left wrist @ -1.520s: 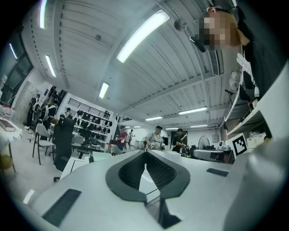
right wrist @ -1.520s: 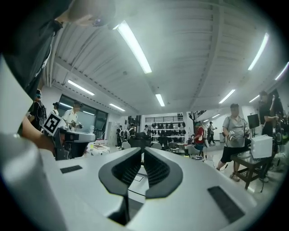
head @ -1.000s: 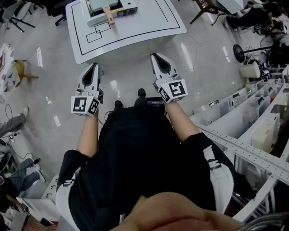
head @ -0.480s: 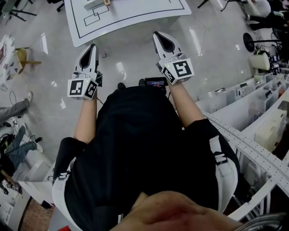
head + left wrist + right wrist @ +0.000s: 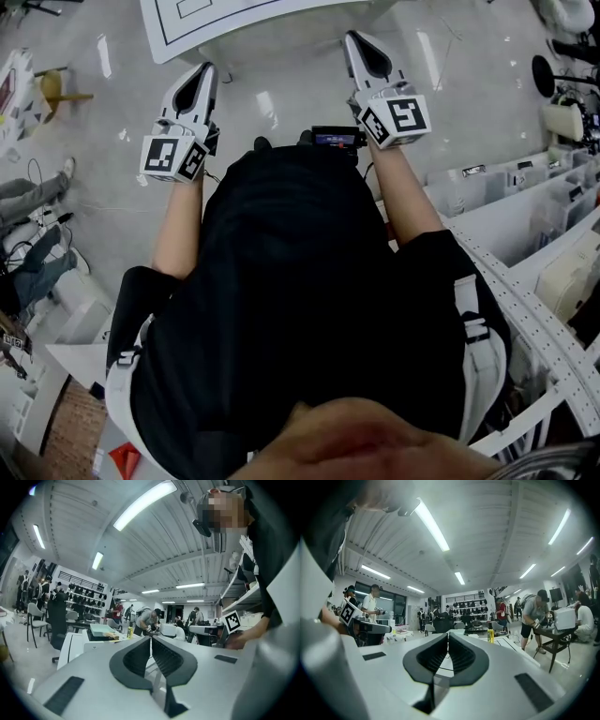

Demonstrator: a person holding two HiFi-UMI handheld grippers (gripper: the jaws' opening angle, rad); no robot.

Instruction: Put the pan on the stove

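Both grippers are held up in front of the person, short of the white table. My left gripper is shut with nothing in it, and my right gripper is shut and empty too. In the left gripper view the shut jaws point toward the table, where a pale green box-like unit stands with a wooden handle at its edge. In the right gripper view the closed gripper faces the table top. The head view shows no pan or stove.
A yellow bottle stands on the table, and shows again as a yellow bottle in the right gripper view. White shelving with bins runs along the right. A chair and cables lie at the left. Several people stand around the room behind.
The table has slid up toward the top edge of the head view, and the unit with the wooden handle has left it. Both grippers sit higher in the frame, still shut.
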